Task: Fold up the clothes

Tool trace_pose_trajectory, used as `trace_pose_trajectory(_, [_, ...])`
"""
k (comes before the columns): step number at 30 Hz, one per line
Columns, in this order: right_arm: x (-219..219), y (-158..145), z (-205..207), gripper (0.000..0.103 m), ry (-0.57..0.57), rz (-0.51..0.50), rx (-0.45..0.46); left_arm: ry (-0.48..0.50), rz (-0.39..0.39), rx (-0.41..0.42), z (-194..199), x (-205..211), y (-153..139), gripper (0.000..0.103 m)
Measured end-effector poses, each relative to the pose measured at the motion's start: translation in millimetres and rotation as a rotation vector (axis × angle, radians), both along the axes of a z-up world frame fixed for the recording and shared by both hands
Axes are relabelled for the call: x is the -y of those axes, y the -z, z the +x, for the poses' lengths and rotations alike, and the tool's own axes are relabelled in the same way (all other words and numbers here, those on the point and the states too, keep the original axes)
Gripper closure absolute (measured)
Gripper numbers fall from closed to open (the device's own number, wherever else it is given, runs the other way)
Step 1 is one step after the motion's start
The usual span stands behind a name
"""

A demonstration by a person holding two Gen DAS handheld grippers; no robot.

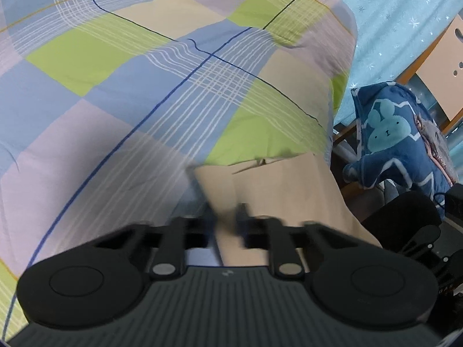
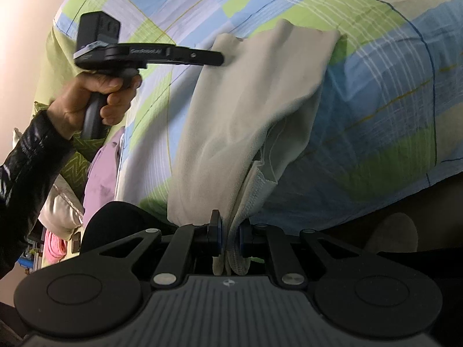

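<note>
The right gripper [image 2: 230, 235] is pinching the near edge of a cream-coloured garment [image 2: 240, 110], its fingers [image 2: 216, 231] clenched on the cloth. The garment is lying stretched out over a checked quilt [image 2: 376, 110] on the bed. On the far left, a hand [image 2: 95, 98] is holding the left gripper [image 1: 224, 217], which is also grasping the garment's edge, though that view is blurry.
</note>
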State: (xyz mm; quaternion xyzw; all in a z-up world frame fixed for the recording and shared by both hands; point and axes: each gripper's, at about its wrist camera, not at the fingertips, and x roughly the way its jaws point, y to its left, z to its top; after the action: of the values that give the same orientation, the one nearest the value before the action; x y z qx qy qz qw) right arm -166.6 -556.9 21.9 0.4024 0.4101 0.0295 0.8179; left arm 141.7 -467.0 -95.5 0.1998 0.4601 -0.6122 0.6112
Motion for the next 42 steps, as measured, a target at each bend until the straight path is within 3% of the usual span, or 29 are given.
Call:
trace_pose_trajectory(4, [4, -5, 3, 0.092, -0.035, -0.044, -0.019, -0.009, -0.079, 0.063, -10, -25, -17, 0.101])
trace_pose_trajectory(8, [3, -25, 7, 0.092, -0.093, -0.158, -0.037, -0.088, -0.162, 0.099, -11, -73, -45, 0.101])
trace_pose_trajectory(14, [17, -74, 37, 0.093, -0.263, -0.371, -0.007, -0.332, -0.255, 0.098, -6, -155, -70, 0.101])
trace_pose_trajectory(20, [34, -110, 121, 0.093, -0.553, -0.545, -0.007, -0.541, -0.222, 0.047, -3, -207, -45, 0.101])
trace_pose_trajectory(25, [42, -88, 204, 0.089, -0.744, -0.537, -0.123, -0.607, -0.146, -0.048, 11, -216, -7, 0.101])
trace_pose_trajectory(28, [55, -60, 230, 0.084, -0.711, -0.474, -0.184, -0.591, -0.130, -0.049, 15, -217, -5, 0.097])
trace_pose_trajectory(32, [78, -48, 221, 0.071, -0.583, -0.387, -0.174, -0.579, -0.120, -0.010, 22, -226, -15, 0.089])
trace_pose_trajectory(36, [98, -55, 188, 0.060, -0.390, -0.352, -0.113, -0.575, -0.135, 0.067, 24, -234, -36, 0.089])
trace_pose_trajectory(39, [108, -56, 151, 0.059, -0.250, -0.282, -0.031, -0.494, -0.128, 0.084, 35, -206, -40, 0.087])
trace_pose_trajectory(42, [105, -45, 123, 0.045, -0.138, -0.234, 0.038, -0.411, -0.119, 0.099, 47, -176, -43, 0.077])
